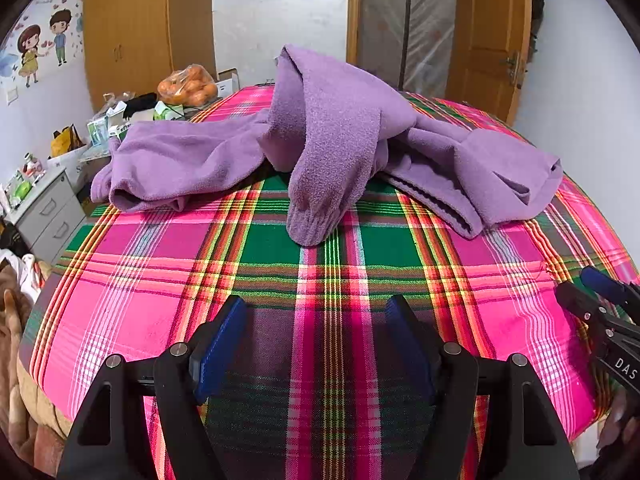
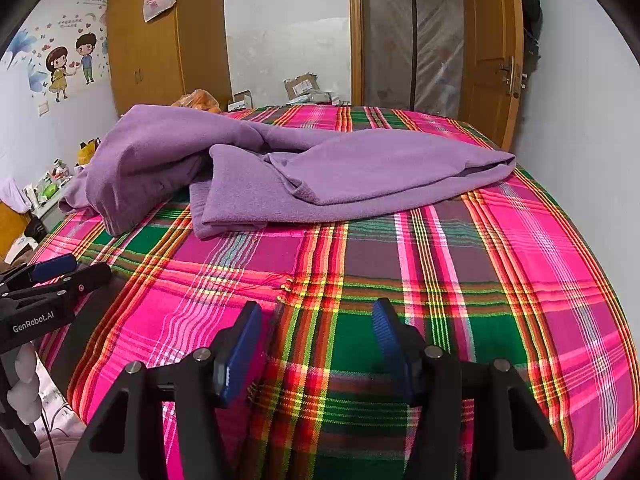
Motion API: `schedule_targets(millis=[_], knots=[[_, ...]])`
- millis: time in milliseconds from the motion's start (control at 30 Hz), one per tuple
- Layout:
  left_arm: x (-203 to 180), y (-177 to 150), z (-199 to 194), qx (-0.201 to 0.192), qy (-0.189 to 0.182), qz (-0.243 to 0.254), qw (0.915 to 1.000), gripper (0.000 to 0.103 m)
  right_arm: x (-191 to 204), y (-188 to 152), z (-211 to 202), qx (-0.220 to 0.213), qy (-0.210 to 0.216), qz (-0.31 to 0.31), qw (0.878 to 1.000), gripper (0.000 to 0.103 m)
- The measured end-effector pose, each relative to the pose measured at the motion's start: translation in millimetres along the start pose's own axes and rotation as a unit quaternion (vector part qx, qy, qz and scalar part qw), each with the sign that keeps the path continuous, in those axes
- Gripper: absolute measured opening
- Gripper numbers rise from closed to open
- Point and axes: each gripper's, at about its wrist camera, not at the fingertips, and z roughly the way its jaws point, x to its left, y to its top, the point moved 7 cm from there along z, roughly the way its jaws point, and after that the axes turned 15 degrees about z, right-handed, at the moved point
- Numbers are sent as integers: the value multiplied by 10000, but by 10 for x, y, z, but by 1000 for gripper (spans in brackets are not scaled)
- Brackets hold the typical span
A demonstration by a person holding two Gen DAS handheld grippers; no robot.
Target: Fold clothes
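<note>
— One bed (image 1: pixel 132 312), pink-and-green plaid sheet; what lies on it?
— A purple fleece garment (image 1: pixel 340 136), crumpled across the far half.
— And each hand-held gripper?
— Left hand-held gripper (image 1: pixel 316 320) and right hand-held gripper (image 2: pixel 316 332) hover near the bed's near edge, jaws wide, empty, well apart from the garment.

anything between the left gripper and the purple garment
Nothing. Only bare plaid bedcover lies between the open left gripper and the purple garment, as the left wrist view shows.

A home bedroom: plaid-covered bed (image 1: pixel 160 280), wooden wardrobe (image 1: pixel 132 40), cartoon wall stickers (image 2: pixel 68 68).
</note>
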Motion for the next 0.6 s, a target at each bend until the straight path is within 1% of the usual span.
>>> schedule_targets(millis=[400, 600], knots=[[-2, -7, -10, 4, -63, -6, 10000, 74, 6, 1, 16, 28, 16, 16, 10000, 58], [21, -4, -6, 20, -118, 70, 9999, 74, 5, 0, 2, 16, -35, 15, 10000, 58]])
